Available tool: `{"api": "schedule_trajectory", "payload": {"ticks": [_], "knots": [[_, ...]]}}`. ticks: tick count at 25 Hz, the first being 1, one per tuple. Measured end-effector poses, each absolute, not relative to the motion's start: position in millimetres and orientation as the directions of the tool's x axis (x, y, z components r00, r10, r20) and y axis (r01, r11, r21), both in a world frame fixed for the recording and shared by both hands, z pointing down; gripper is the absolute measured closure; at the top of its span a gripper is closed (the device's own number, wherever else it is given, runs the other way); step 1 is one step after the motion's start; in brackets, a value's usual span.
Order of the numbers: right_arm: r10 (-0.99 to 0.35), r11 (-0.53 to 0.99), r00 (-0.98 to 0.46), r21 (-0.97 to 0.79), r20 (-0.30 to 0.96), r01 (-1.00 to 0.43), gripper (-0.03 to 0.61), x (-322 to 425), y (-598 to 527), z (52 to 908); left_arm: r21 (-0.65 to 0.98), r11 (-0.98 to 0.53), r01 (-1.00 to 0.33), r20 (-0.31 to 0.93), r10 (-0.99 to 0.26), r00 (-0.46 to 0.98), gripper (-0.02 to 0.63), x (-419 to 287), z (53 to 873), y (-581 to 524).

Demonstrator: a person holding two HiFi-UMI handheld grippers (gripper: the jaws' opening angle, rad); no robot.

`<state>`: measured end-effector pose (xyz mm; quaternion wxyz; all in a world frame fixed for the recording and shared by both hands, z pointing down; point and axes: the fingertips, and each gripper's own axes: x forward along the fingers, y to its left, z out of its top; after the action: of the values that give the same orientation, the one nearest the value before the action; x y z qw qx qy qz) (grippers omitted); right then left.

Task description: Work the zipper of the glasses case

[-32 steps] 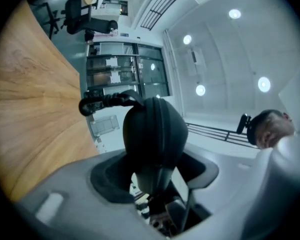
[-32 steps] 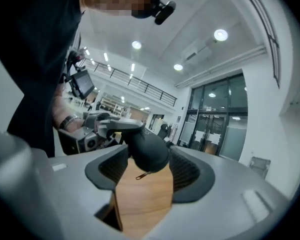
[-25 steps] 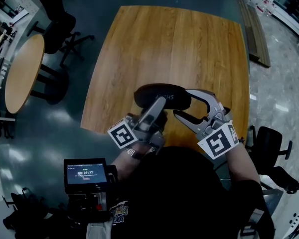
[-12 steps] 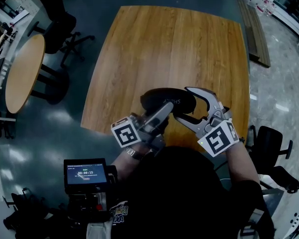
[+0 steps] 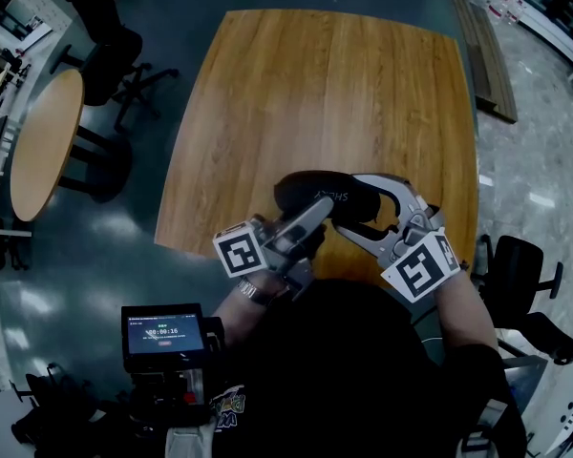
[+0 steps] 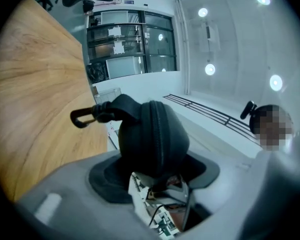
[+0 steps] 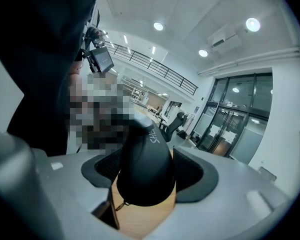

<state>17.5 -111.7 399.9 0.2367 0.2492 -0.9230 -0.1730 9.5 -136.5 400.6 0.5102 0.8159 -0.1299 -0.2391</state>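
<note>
Black and rounded, the glasses case is held up in the air just over the near edge of the wooden bench. It is not resting on the wood. One side of it is squeezed tight by the left tongs.

A second ago the case was held a little further off, and the right tongs stood open beside its right end. Now the case has been brought closer, and its right end has been slid in between those jaws. The jaws of the right tongs have just been closing. The case is between them, and both pads look pressed on its sides. So the case is now gripped by both tongs.

This likely means the case has been steadied, but the zipper has not been pulled yet. One pair of tongs will probably have to let go to catch the pull.

The long way of the case runs from left to right in the head view, with the right end a bit nearer the person. In the left gripper view a small clip is seen at the far end, and the zip line is seen running over the rounded side that faces those tongs.
</note>
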Motion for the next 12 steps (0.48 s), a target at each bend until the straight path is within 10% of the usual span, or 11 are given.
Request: {"api": "schedule_trajectory", "payload": {"ticks": [12], "knots": [[-0.565, 0.806, -0.763, 0.411, 0.316, -0.426, 0.273, 41, -111, 401, 0.925, -0.379, 0.002, -0.230, -0.557, 0.798, 0.334, -27, 420, -156]]}}
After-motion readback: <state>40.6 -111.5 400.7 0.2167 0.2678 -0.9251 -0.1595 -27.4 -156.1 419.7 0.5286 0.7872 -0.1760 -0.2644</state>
